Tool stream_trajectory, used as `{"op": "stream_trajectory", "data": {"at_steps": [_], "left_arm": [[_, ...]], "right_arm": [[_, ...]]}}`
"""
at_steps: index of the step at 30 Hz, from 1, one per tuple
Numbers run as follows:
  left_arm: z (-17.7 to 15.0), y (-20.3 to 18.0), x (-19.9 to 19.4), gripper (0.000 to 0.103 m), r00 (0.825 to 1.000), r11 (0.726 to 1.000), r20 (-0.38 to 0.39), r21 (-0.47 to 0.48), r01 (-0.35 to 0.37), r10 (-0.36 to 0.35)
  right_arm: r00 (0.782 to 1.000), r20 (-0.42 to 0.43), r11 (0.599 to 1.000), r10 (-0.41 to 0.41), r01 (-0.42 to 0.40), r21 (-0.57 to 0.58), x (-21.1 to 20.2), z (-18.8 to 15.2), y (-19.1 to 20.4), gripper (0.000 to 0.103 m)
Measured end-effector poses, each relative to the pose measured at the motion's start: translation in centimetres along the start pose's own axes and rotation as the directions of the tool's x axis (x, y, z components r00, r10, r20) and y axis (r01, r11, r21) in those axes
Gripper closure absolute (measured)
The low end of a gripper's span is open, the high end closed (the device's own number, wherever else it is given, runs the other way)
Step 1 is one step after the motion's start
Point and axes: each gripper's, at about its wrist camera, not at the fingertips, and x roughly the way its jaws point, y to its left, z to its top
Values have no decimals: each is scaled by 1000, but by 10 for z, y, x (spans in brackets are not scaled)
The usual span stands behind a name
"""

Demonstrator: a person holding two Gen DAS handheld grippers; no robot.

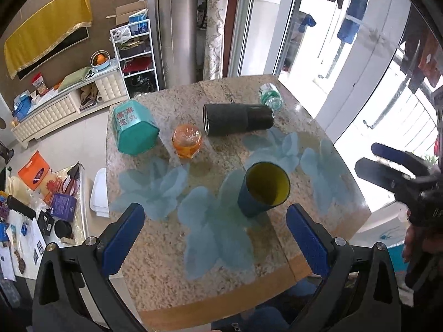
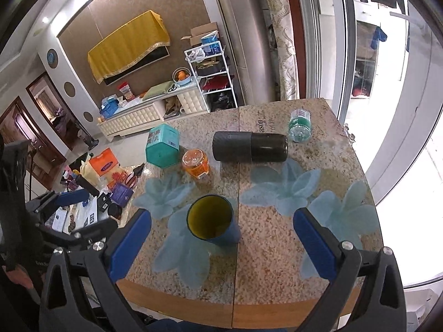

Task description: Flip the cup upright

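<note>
A dark blue cup [image 1: 261, 191] with a yellow inside stands upright on the speckled stone table [image 1: 160, 246], mouth up. It also shows in the right wrist view [image 2: 213, 220]. My left gripper [image 1: 216, 238] is open and empty, held back above the table's near edge, with the cup ahead and slightly right. My right gripper [image 2: 223, 243] is open and empty, also near the front edge, with the cup just ahead between the finger lines. The right gripper shows at the right of the left wrist view [image 1: 387, 163].
A black flask [image 2: 249, 146] lies on its side at the back. An orange jar [image 2: 195, 163], a teal hexagonal box [image 2: 162, 145] and a green-labelled bottle [image 2: 299, 124] lying down are also on the table. A cluttered low table [image 2: 91, 193] stands to the left.
</note>
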Motion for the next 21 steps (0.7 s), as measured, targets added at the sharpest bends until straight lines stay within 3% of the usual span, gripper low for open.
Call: {"op": "stream_trajectory", "data": {"at_steps": [8,21], "left_arm": [[7,-3,-8,0,999,1000,44,-10,14,-14],[8,6,-10,0,999,1000,48,-15,11,-10]], "right_arm": [[1000,26,999,-17,18,-45,-12,2,7,0],[1000,22,998,-20,21,-66,-3,2,15,0]]}}
